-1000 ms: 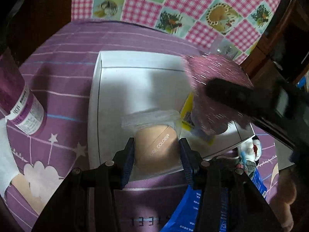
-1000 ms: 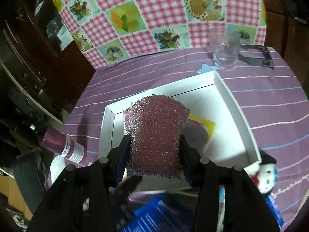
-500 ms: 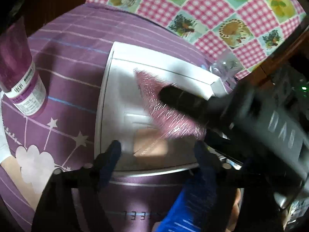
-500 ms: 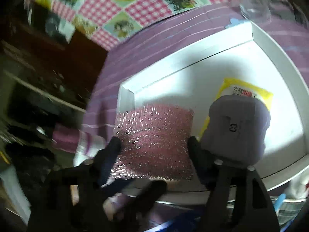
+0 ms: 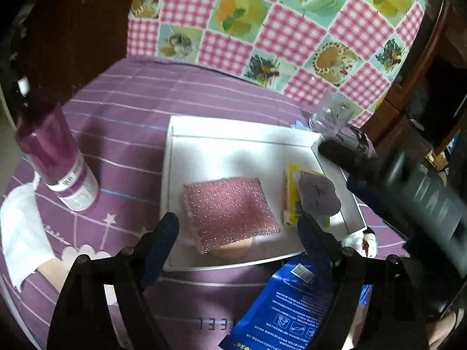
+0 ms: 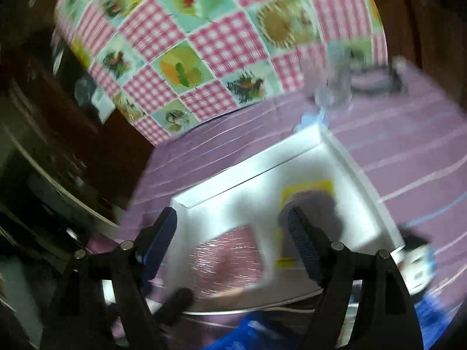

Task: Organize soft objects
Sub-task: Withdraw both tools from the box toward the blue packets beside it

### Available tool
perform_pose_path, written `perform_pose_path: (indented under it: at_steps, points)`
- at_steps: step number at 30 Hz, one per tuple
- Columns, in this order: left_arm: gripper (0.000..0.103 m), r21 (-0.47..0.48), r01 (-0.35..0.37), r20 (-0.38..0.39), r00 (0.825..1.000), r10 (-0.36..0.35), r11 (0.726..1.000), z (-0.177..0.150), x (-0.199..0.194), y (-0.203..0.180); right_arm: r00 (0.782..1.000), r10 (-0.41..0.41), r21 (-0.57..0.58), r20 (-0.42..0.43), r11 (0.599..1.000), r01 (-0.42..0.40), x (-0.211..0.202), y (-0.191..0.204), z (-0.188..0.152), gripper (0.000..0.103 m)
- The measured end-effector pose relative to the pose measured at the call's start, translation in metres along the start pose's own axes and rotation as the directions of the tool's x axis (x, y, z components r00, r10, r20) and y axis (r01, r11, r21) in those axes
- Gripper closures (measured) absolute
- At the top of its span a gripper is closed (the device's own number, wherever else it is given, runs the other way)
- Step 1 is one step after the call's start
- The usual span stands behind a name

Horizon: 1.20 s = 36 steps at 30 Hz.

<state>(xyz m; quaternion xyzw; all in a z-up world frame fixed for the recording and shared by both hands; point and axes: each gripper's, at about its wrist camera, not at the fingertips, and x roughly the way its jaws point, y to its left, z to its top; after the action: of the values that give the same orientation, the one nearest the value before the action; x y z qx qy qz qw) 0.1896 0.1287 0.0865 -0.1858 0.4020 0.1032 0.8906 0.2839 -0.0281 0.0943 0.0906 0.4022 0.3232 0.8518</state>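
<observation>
A glittery pink scouring sponge [image 5: 230, 207] lies in the white tray [image 5: 233, 134], on top of a peach puff [image 5: 233, 250] that peeks out at its near edge. A grey-purple puff [image 5: 318, 195] rests on a yellow packet [image 5: 290, 201] at the tray's right. My left gripper [image 5: 236, 239] is open and empty above the tray's near edge. My right gripper [image 6: 230, 239] is open and empty above the tray; its view is blurred, with the sponge [image 6: 227, 259] and the yellow packet [image 6: 306, 189] below it. The right gripper's body [image 5: 408, 183] shows at right.
A purple bottle [image 5: 58, 157] stands left of the tray on the purple cloth, beside a white cloth [image 5: 20, 227]. A blue packet [image 5: 292, 306] and a small plush toy [image 5: 362, 239] lie in front of the tray. A clear glass [image 5: 329, 116] stands behind it.
The left gripper opened and let go of the peach puff in the tray. The right gripper laid the pink sponge on it, opened, and pulled back up.
</observation>
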Motion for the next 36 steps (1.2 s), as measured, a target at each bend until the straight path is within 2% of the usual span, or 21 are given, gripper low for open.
perform_pose_path:
  at_steps: [1, 2, 4, 6, 7, 8, 11, 13, 14, 16, 18, 21, 23, 24, 29, 34, 36]
  points:
    - [0.019, 0.005, -0.006, 0.014, 1.0, 0.006, 1.0, 0.0, -0.003, -0.001, 0.999, -0.022, -0.063, -0.048, 0.998, 0.019, 0.001, 0.004, -0.002, 0.024]
    - [0.019, 0.041, -0.026, 0.029, 0.999, 0.025, 0.999, 0.0, -0.006, -0.005, 0.998, -0.036, -0.079, -0.058, 0.996, 0.031, 0.0, 0.004, -0.003, 0.024]
    - [0.019, 0.107, -0.087, 0.066, 0.995, 0.08, 0.99, -0.003, -0.012, -0.014, 0.996, -0.077, -0.087, -0.035, 0.993, 0.074, -0.012, -0.002, -0.008, 0.024]
    - [0.019, 0.158, -0.144, 0.129, 0.984, 0.124, 0.977, -0.008, -0.019, -0.025, 0.998, -0.057, -0.1, 0.014, 0.993, 0.059, -0.031, -0.009, -0.01, 0.024]
    - [0.019, 0.171, -0.147, 0.15, 0.981, 0.122, 0.974, -0.009, -0.023, -0.029, 0.998, -0.041, -0.105, 0.056, 0.993, 0.046, -0.044, -0.013, -0.013, 0.024]
    - [0.02, 0.176, -0.128, 0.157, 0.982, 0.101, 0.976, -0.012, -0.027, -0.032, 0.996, -0.043, -0.11, 0.082, 0.993, 0.052, -0.053, -0.016, -0.015, 0.024]
    - [0.023, 0.172, 0.003, 0.119, 0.993, -0.024, 0.985, -0.016, -0.037, -0.04, 0.981, -0.077, -0.149, 0.179, 0.983, 0.104, -0.085, -0.022, -0.025, 0.024]
    - [0.036, 0.186, 0.07, 0.085, 0.993, -0.087, 0.98, -0.021, -0.04, -0.049, 0.962, -0.075, -0.168, 0.261, 0.978, 0.122, -0.11, -0.029, -0.034, 0.024]
    - [0.045, 0.196, 0.103, 0.076, 0.99, -0.12, 0.975, -0.024, -0.043, -0.054, 0.959, -0.081, -0.178, 0.272, 0.975, 0.133, -0.116, -0.03, -0.036, 0.024]
    - [0.057, 0.213, 0.118, 0.062, 0.989, -0.133, 0.97, -0.031, -0.044, -0.066, 0.96, -0.082, -0.207, 0.267, 0.968, 0.141, -0.127, -0.033, -0.04, 0.024]
    - [0.076, 0.231, 0.122, 0.044, 0.99, -0.135, 0.965, -0.037, -0.044, -0.077, 0.96, -0.081, -0.211, 0.269, 0.967, 0.14, -0.139, -0.037, -0.046, 0.024]
    - [0.088, 0.23, 0.155, 0.007, 0.987, -0.161, 0.961, -0.047, -0.045, -0.087, 0.962, -0.074, -0.188, 0.262, 0.974, 0.126, -0.152, -0.047, -0.055, 0.024]
    - [0.089, 0.23, 0.188, -0.021, 0.982, -0.189, 0.955, -0.052, -0.042, -0.094, 0.966, -0.095, -0.171, 0.242, 0.975, 0.139, -0.154, -0.055, -0.059, 0.024]
    - [0.093, 0.24, 0.196, -0.03, 0.98, -0.195, 0.951, -0.055, -0.041, -0.097, 0.968, -0.119, -0.174, 0.221, 0.972, 0.159, -0.154, -0.059, -0.062, 0.024]
    - [0.095, 0.326, 0.197, -0.059, 0.98, -0.188, 0.925, -0.074, -0.034, -0.118, 0.976, -0.152, -0.133, 0.158, 0.976, 0.174, -0.16, -0.084, -0.08, 0.024]
    - [0.095, 0.401, 0.234, -0.105, 0.972, -0.209, 0.886, -0.092, -0.028, -0.136, 0.967, -0.186, -0.157, 0.172, 0.964, 0.214, -0.165, -0.098, -0.106, 0.024]
    - [0.095, 0.421, 0.266, -0.143, 0.964, -0.226, 0.867, -0.099, -0.023, -0.142, 0.966, -0.183, -0.158, 0.182, 0.964, 0.212, -0.162, -0.103, -0.114, 0.024]
